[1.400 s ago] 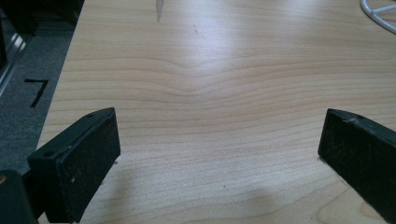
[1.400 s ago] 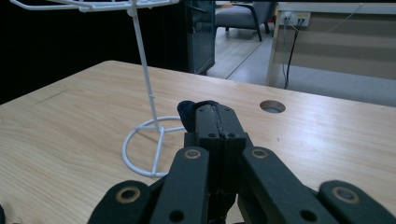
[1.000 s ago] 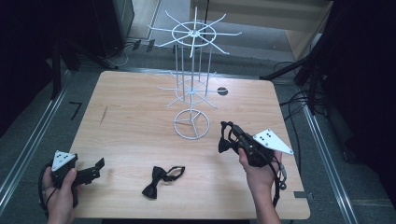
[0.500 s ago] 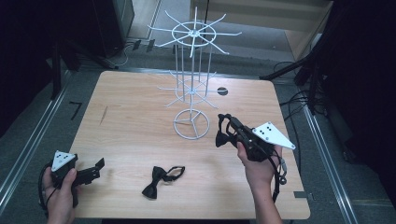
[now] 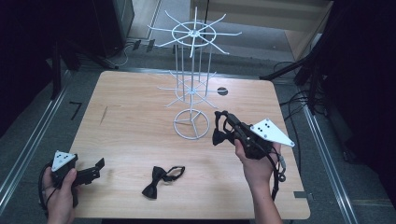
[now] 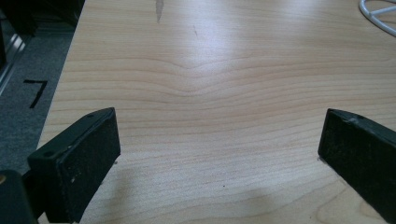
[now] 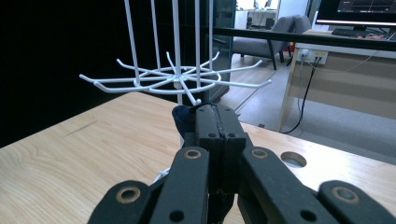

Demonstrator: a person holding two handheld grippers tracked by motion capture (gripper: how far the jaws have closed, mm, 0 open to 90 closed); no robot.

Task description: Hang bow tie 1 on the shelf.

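A dark bow tie [image 5: 218,136] is held between the closed jaws of the right gripper [image 5: 223,127] near the white wire rack [image 5: 191,84], while the left gripper [image 5: 95,169] is kept open above the table [image 5: 130,130].

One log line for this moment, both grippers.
right gripper: shut on bow tie, near rack | left gripper: open, nothing between jaws, over table | second bow tie: on table

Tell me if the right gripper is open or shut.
Shut: the right gripper has its jaws pressed together on a dark bow tie.
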